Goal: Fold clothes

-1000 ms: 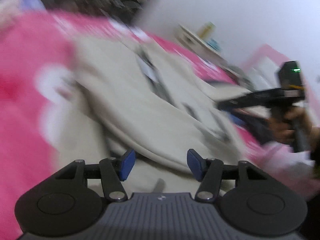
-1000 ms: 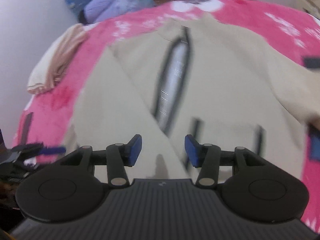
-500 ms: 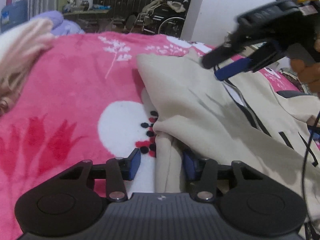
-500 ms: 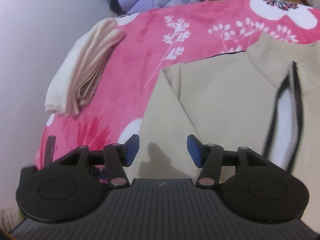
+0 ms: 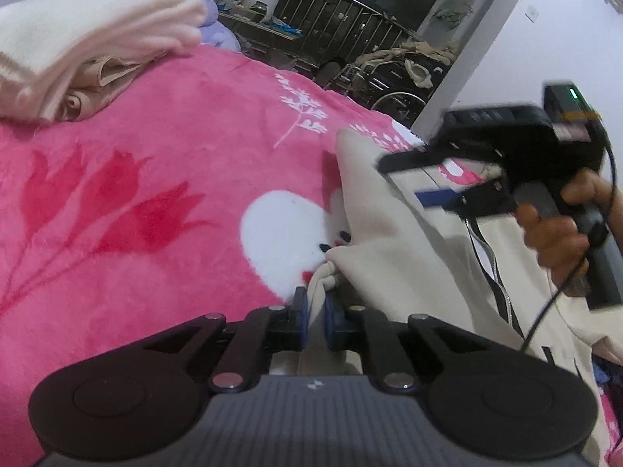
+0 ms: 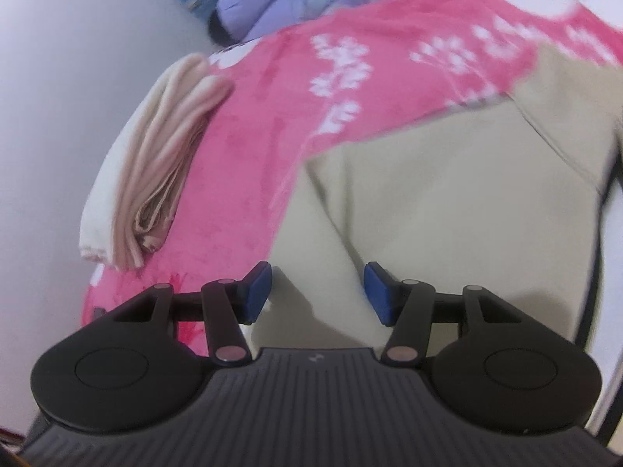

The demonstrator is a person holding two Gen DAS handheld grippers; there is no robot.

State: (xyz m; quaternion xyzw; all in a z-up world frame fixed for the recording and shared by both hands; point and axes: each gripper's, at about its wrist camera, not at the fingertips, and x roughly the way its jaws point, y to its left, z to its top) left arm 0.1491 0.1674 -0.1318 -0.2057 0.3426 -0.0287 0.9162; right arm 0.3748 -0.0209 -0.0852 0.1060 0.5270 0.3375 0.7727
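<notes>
A beige zip-front jacket (image 5: 393, 241) with dark trim lies spread on a pink flowered blanket (image 5: 155, 179). My left gripper (image 5: 315, 311) is shut on the jacket's sleeve cuff (image 5: 323, 276) at the garment's left edge. In the left wrist view my right gripper (image 5: 420, 179) hovers over the jacket's shoulder, held by a hand (image 5: 557, 229). In the right wrist view my right gripper (image 6: 317, 292) stands open above the jacket (image 6: 447, 202), nothing between its blue pads.
A folded cream and beige pile (image 5: 78, 46) (image 6: 155, 163) lies at the blanket's (image 6: 350, 66) left edge beside a white wall (image 6: 58, 116). A purple bundle (image 6: 264, 4) sits past the bed. A wheelchair (image 5: 397, 89) and metal railing stand in the dark background.
My left gripper has closed on the sleeve cuff that lay between its open fingers. The right gripper has come lower and leftward over the jacket's shoulder, still open.
</notes>
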